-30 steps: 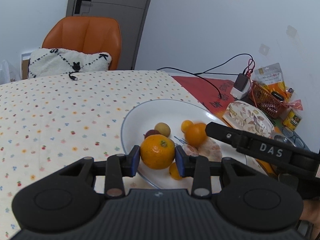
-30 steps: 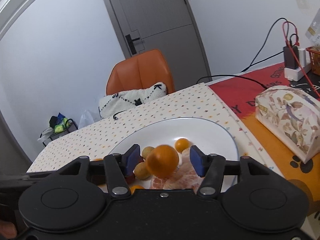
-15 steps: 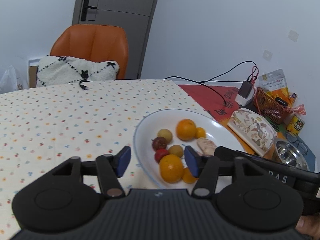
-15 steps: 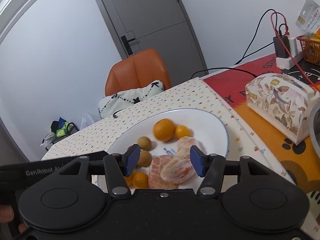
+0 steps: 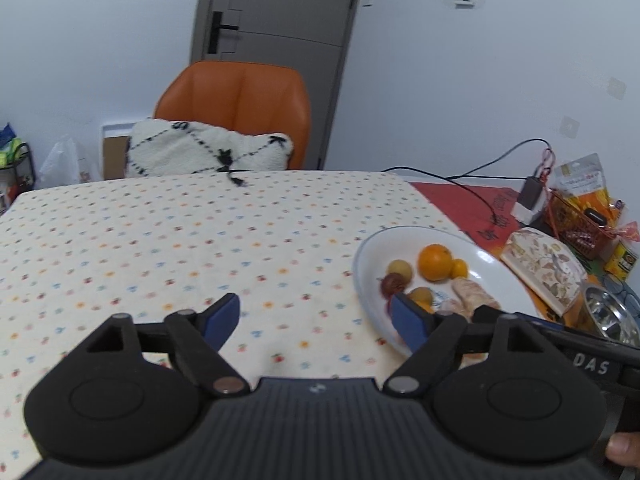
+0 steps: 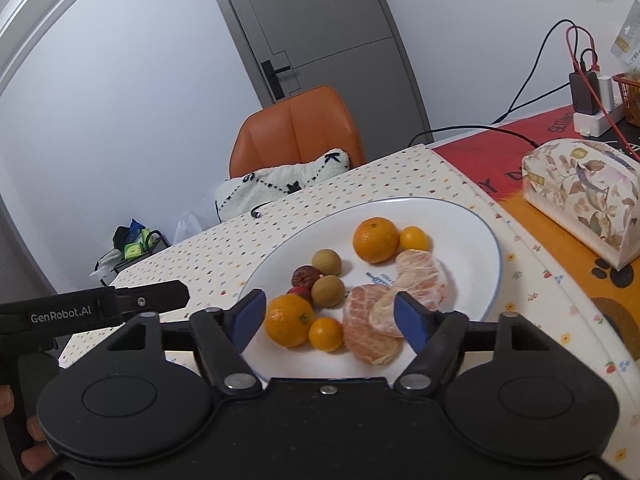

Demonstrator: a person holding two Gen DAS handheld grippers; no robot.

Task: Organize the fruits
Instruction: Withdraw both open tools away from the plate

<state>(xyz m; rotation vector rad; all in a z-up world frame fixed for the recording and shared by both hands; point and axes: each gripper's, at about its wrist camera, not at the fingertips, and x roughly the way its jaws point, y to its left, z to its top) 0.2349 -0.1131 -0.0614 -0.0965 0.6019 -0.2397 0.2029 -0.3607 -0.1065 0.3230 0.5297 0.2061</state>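
Note:
A white plate [image 6: 472,224] with a blue rim sits on the dotted tablecloth and holds several fruits: two oranges [image 6: 376,239] [image 6: 289,319], small yellow-orange fruits [image 6: 414,237], brown longans [image 6: 326,261], dark red fruits [image 6: 304,276] and peeled citrus pieces [image 6: 416,280]. My right gripper [image 6: 329,317] is open and empty, just above the plate's near side. My left gripper [image 5: 316,317] is open and empty over the bare cloth, left of the plate [image 5: 368,264]. The far orange [image 5: 435,262] also shows in the left wrist view.
A floral tissue box [image 6: 580,196] stands right of the plate. A power strip with cables [image 6: 592,92], a red basket [image 5: 580,224] and a steel bowl [image 5: 608,314] lie at the right. An orange chair [image 5: 236,108] with a white cushion [image 5: 204,152] stands behind the table.
Both grippers let go of their oranges onto the plate and drew back. The left gripper has opened wide and swung left, off the plate and over the cloth.

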